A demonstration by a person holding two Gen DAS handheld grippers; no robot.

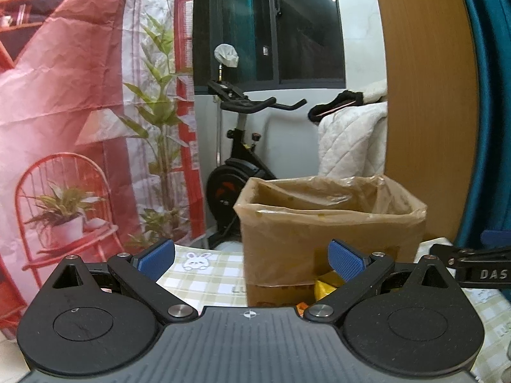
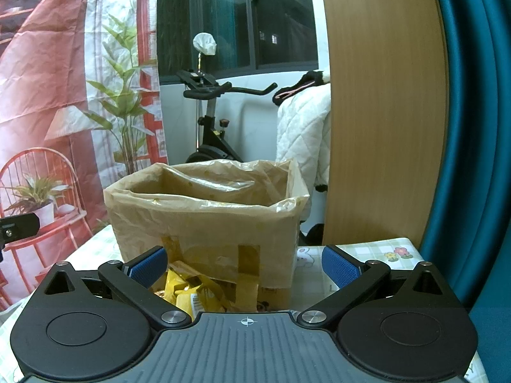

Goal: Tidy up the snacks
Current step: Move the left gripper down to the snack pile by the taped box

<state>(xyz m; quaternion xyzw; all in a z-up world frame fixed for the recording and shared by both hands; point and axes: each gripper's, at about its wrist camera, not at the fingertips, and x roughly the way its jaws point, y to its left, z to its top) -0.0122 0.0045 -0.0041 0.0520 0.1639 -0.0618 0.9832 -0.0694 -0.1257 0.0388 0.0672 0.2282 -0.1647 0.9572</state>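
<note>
A room in a home is shown. An exercise bike (image 1: 238, 159) is parked by a dark window (image 1: 287, 25). A white quilt (image 1: 351, 140) is draped nearby. A table is covered with a checked cloth (image 1: 204, 274) printed with bunnies.

Ahead of your tools and beyond the table stands a black exercise bike (image 2: 207, 121) with a white cloth bundle (image 1: 226, 55) above its handlebars. To your left hangs a red printed backdrop (image 1: 64, 95) — chair and potted plants. To your right, a white quilted blanket (image 2: 303, 134), then a tall wooden panel (image 2: 383, 111) — beside it, a teal curtain (image 2: 472, 127).
</note>
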